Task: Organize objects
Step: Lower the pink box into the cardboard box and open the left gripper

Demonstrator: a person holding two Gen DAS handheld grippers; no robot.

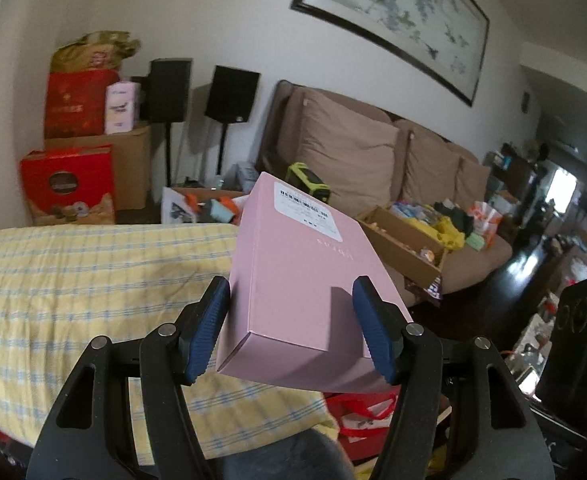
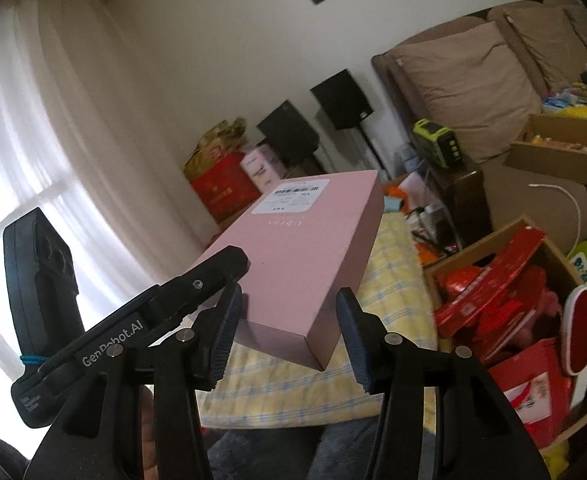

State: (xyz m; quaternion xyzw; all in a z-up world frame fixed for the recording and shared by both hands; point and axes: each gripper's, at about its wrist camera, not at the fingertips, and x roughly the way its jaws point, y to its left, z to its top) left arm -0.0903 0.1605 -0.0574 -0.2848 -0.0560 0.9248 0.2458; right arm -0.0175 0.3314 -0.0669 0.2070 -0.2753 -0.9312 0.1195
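I have the pink box [image 1: 301,276] up in the air over the table with the yellow checked cloth [image 1: 73,280], tilted, its white barcode label [image 1: 307,210] at the far end. My left gripper [image 1: 291,326] has its blue pads clamped on the two long sides of the box's near end, jaws about half open to fit its width. From the right wrist view the same box [image 2: 305,248] sits ahead of my right gripper [image 2: 289,334]; its near corner lies between the pads, but I see a gap on each side, so those jaws are open and I cannot say they touch it. The left gripper's black body [image 2: 133,328] shows at the box's left edge there. Behind are a brown sofa [image 1: 373,152] and a cardboard box of red packaging [image 2: 525,304].
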